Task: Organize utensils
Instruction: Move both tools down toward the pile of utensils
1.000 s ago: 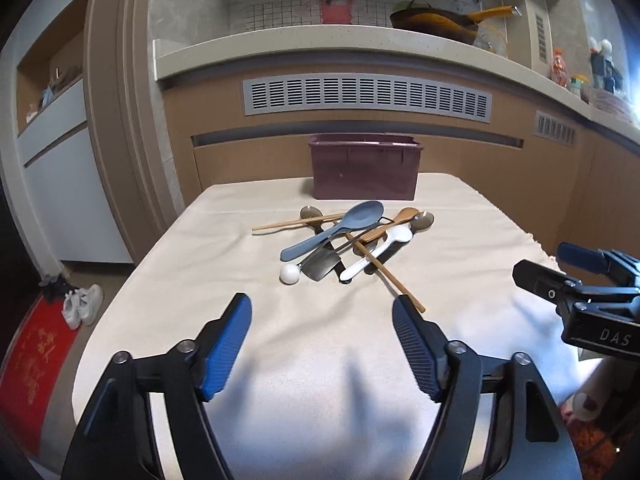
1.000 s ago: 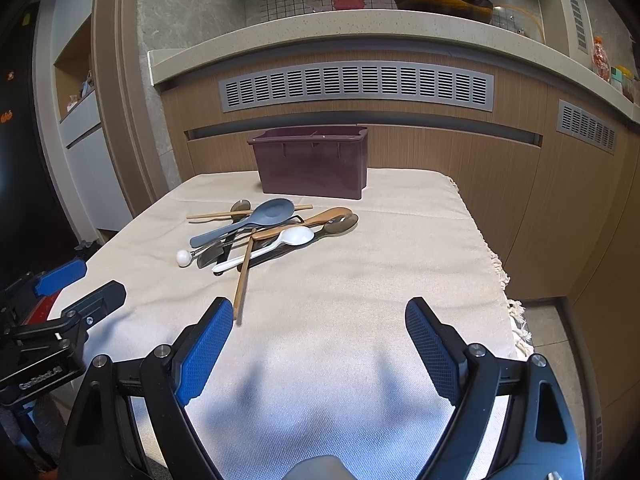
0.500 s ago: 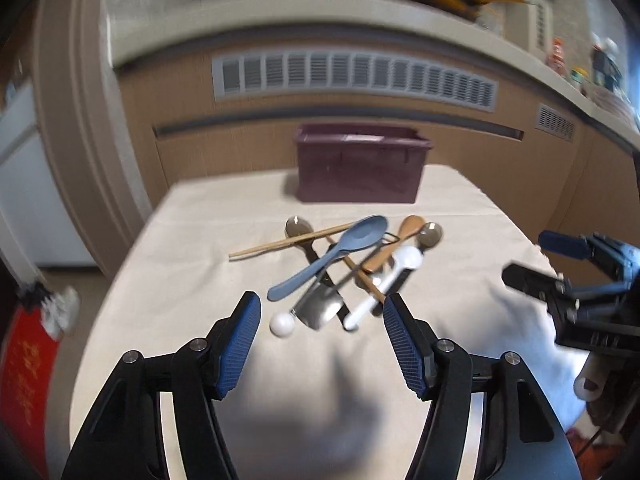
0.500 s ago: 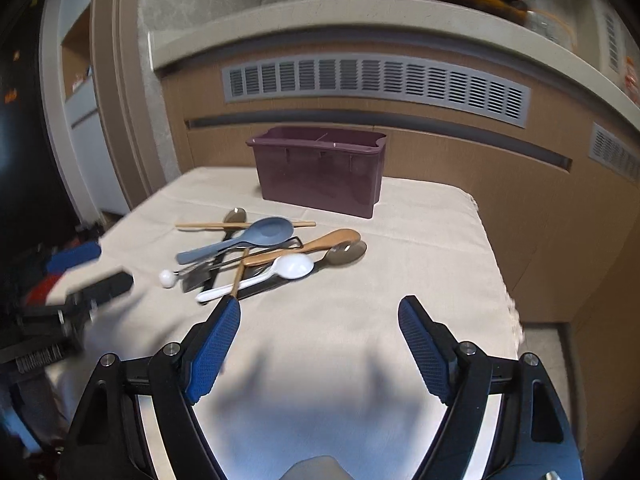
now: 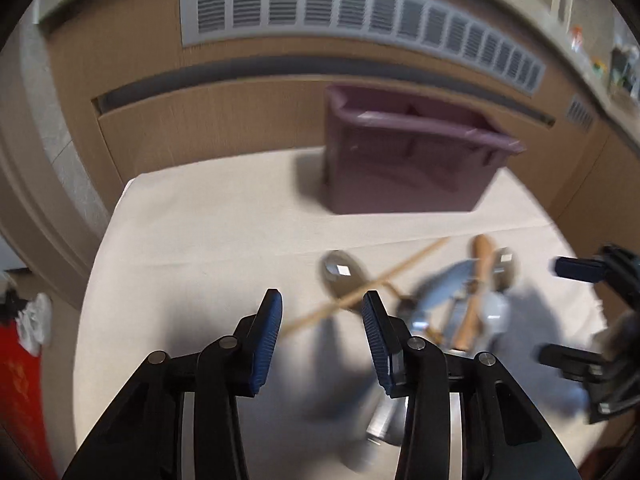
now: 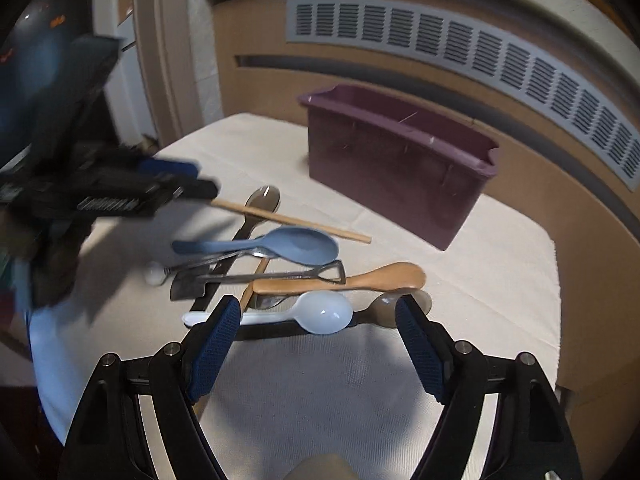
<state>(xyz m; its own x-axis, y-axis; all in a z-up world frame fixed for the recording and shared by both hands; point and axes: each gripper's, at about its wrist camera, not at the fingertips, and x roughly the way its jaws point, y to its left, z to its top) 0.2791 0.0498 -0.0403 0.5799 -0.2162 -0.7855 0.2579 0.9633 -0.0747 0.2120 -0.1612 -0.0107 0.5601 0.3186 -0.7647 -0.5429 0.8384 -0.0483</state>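
Observation:
A pile of utensils lies on the cream cloth: a blue spoon (image 6: 296, 244), a white spoon (image 6: 320, 314), a wooden spoon (image 6: 360, 280), a metal spoon (image 6: 262, 200), a wooden chopstick (image 6: 292, 220) and dark metal pieces. A purple divided bin (image 6: 400, 168) stands behind it. My left gripper (image 5: 322, 316) is open, its fingers on either side of the near end of the chopstick (image 5: 360, 296). My right gripper (image 6: 318, 332) is open just before the white spoon. The left view is blurred.
The table (image 6: 500, 280) stands against a wood-panelled counter front with grey vents (image 6: 480, 52). The cloth's right edge drops off close beside the pile. The left gripper also shows in the right wrist view (image 6: 160, 192), over the pile's left side.
Both grippers have moved forward and down onto the pile. The left gripper's jaws have narrowed around the chopstick's end. The right gripper has closed in on the white spoon.

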